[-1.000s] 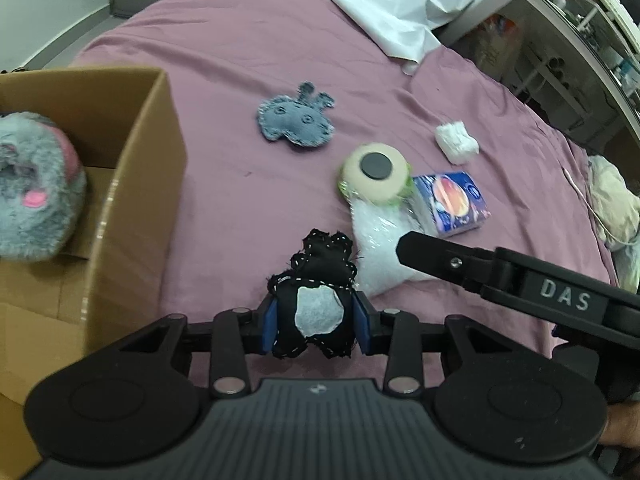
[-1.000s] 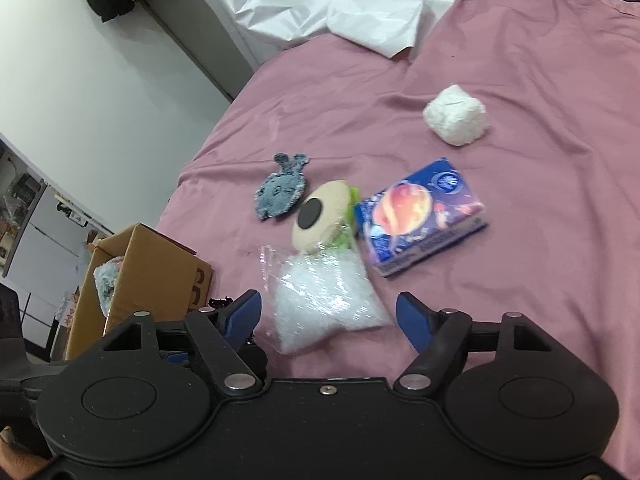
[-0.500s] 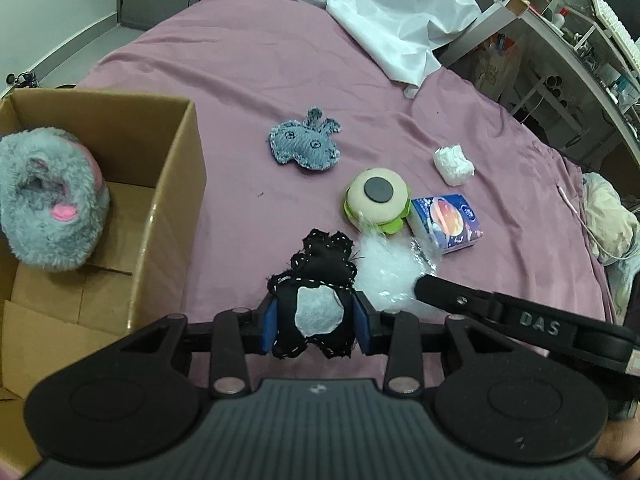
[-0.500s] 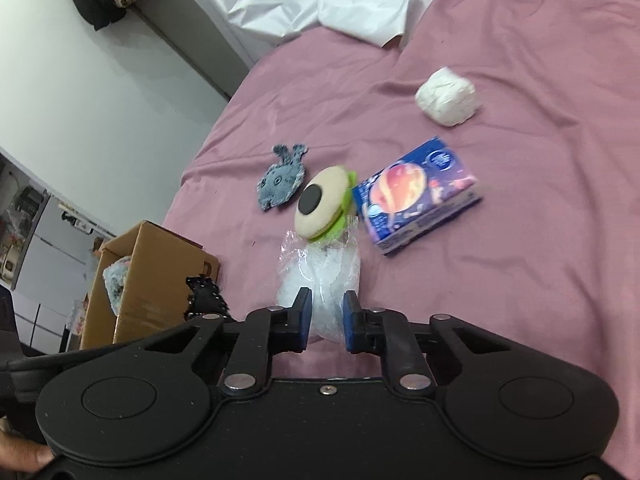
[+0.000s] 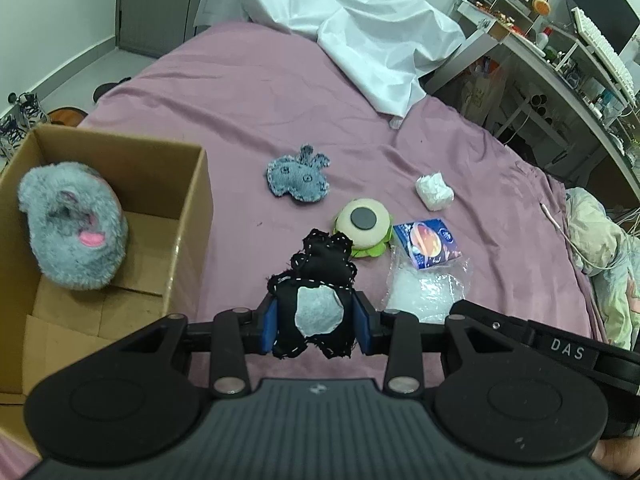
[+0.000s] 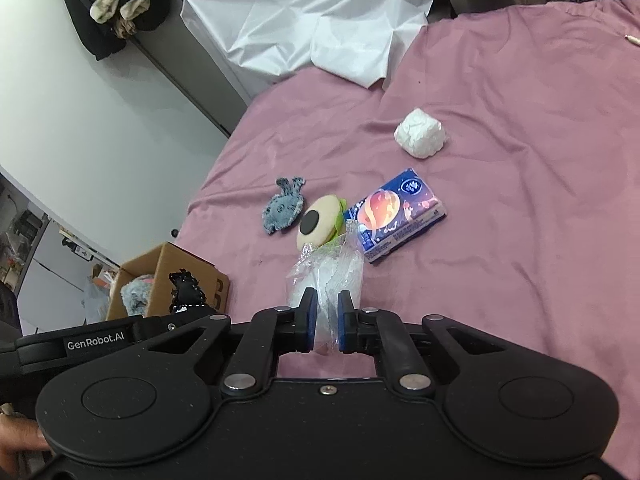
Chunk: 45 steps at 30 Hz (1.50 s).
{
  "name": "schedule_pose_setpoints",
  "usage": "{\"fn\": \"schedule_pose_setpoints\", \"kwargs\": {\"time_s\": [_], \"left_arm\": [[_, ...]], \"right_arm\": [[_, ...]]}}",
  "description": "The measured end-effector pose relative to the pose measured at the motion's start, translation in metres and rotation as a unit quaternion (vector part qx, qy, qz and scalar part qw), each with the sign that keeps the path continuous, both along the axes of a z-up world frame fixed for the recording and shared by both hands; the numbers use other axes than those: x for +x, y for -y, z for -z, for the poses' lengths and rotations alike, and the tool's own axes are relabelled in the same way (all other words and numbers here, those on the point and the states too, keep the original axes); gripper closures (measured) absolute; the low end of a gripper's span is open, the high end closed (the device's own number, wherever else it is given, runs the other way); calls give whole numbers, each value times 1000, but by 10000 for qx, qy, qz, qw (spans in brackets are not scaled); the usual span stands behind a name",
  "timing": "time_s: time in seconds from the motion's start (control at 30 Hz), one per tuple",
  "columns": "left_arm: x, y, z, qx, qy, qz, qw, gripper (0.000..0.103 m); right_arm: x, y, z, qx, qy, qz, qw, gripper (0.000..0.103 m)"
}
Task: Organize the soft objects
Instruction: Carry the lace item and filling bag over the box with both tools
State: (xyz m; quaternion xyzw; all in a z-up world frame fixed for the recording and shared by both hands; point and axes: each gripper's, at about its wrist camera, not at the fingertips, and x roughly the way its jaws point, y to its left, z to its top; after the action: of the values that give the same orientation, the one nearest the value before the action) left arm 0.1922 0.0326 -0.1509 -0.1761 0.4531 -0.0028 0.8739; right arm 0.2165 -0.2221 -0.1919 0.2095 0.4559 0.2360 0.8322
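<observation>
My left gripper (image 5: 316, 326) is shut on a black stitched fabric toy (image 5: 316, 280) with a pale patch, held above the purple bed just right of the cardboard box (image 5: 188, 216). A grey fluffy plush (image 5: 72, 236) sits in the box. My right gripper (image 6: 325, 322) is shut on a clear plastic bag (image 6: 332, 276) of white filling, also in the left wrist view (image 5: 424, 292). On the bed lie a denim toy (image 5: 298, 176), a green and cream plush (image 5: 362, 226), a blue tissue pack (image 5: 428, 242) and a white wad (image 5: 434, 192).
A white sheet (image 5: 360, 32) lies crumpled at the far end of the bed. A desk with shelves and clutter (image 5: 560, 52) stands to the right. The bed's left edge drops to the floor beside the box. Pale bedding (image 5: 604, 248) lies at the far right.
My right gripper closed on the clear plastic bag and lifted it off the bed. My left gripper rose with the black toy, staying beside the box.
</observation>
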Motion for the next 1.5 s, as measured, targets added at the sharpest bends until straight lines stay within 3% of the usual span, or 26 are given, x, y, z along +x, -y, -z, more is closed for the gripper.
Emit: {"fn": "schedule_pose_setpoints", "kwargs": {"time_s": [0.8,1.5], "left_arm": [[-20,-26,-43,69,469,-191,9987,66],[-46,-114,-35,54,499,-937,9943,66]], "right_arm": [[-15,-30,-48,212,571,-281,9977,94],[-24,-100,-66,107,826,-1043,9910,94]]}}
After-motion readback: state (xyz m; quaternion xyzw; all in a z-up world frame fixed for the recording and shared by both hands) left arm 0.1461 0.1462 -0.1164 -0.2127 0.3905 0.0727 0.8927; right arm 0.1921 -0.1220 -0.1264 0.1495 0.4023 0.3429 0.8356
